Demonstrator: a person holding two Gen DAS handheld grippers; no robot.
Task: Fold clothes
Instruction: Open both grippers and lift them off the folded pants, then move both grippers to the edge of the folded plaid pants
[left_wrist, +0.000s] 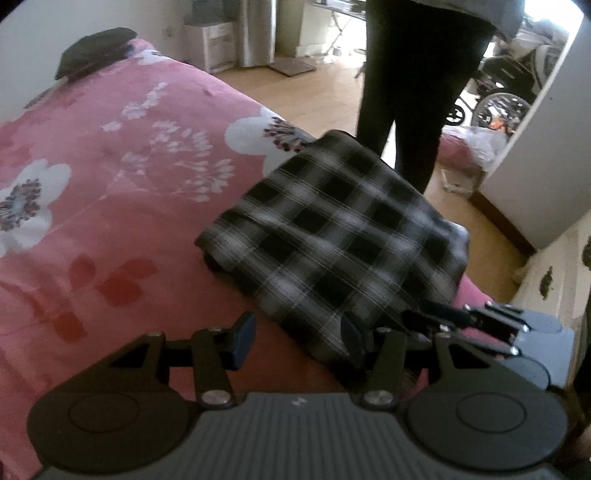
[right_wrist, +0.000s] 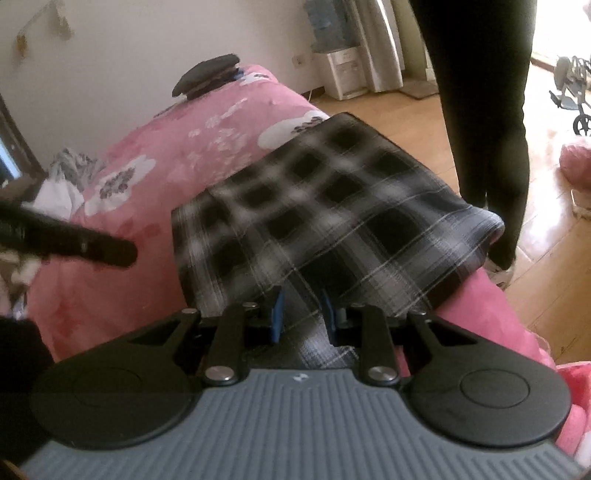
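A folded black-and-white plaid garment (left_wrist: 332, 236) lies on a pink floral bedspread (left_wrist: 110, 184), close to the bed's right edge. My left gripper (left_wrist: 295, 339) is open at the garment's near corner. Its right finger (left_wrist: 351, 338) rests against the cloth and its left finger is over bare bedspread. In the right wrist view my right gripper (right_wrist: 301, 317) is shut on the near edge of the plaid garment (right_wrist: 325, 206), with thick cloth filling the gap between the blue pads (right_wrist: 276, 319). The right gripper (left_wrist: 480, 321) also shows in the left wrist view. A blurred black bar, probably the left gripper (right_wrist: 81, 243), hangs at the left.
A person in black trousers (left_wrist: 417, 92) stands on the wooden floor (right_wrist: 406, 114) just beyond the bed's right edge. A dark flat object (left_wrist: 96, 51) sits at the bed's far end. Loose clothes (right_wrist: 62, 177) are piled at the left. A white wall (left_wrist: 535, 166) stands on the right.
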